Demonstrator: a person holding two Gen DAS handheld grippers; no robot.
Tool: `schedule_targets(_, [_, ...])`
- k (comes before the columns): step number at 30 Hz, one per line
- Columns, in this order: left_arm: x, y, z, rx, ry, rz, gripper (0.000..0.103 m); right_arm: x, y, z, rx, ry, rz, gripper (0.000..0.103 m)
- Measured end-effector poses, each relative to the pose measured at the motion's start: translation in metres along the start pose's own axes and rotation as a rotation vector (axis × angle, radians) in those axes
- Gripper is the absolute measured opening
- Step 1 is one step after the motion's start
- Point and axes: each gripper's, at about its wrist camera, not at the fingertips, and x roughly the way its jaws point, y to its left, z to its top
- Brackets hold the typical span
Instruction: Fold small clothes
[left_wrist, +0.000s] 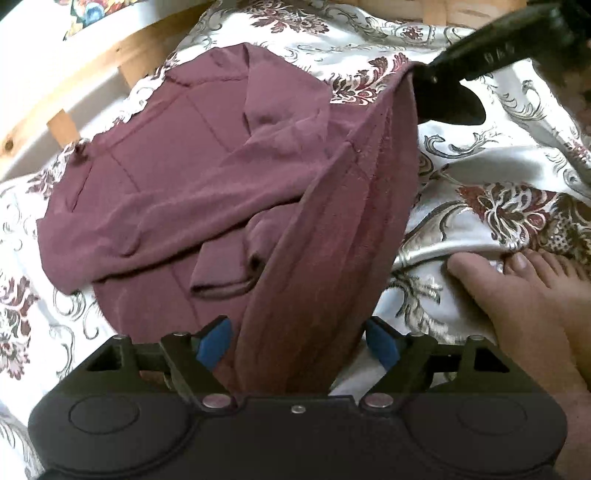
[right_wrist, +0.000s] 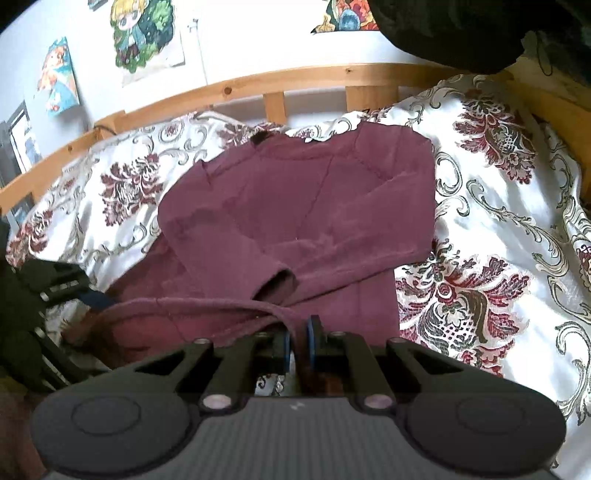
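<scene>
Your right claw (right_wrist: 298, 341) is pinching the maroon top's (right_wrist: 295, 206) hem, lifting it for folding — the left claw (left_wrist: 299, 345) is gaping wide around the hem, not gripping.

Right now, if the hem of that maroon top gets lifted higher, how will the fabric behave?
The maroon top looks floppy: its hem sags between both grippers. Its folded sleeves would probably slide out of place. It seems light, since the right gripper pinches only an edge.

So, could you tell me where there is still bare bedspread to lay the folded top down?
The widest free patch of bedspread lies right of the maroon top. A narrower strip lies left of it, below the wooden rail. It is crowded at the near hem, where both grippers work, and by the bare foot.
</scene>
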Motion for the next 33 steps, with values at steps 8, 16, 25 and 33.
schedule_targets(8, [0.010, -0.035, 0.001, 0.164, -0.019, 0.102, 0.084, -0.003, -0.002, -0.002, 0.027, -0.020, 0.011, 0.011])
schedule_targets(16, [0.005, -0.030, -0.001, 0.108, 0.019, 0.222, 0.068, -0.009, -0.001, -0.008, 0.018, -0.024, -0.003, 0.011])
schedule_targets(25, [-0.019, -0.021, -0.014, 0.079, 0.058, 0.328, 0.059, -0.013, 0.003, -0.025, -0.013, 0.017, -0.045, 0.011])
schedule_targets(33, [-0.014, -0.011, -0.017, 0.027, 0.117, 0.289, 0.048, 0.000, 0.018, -0.065, -0.182, 0.116, -0.178, 0.028])
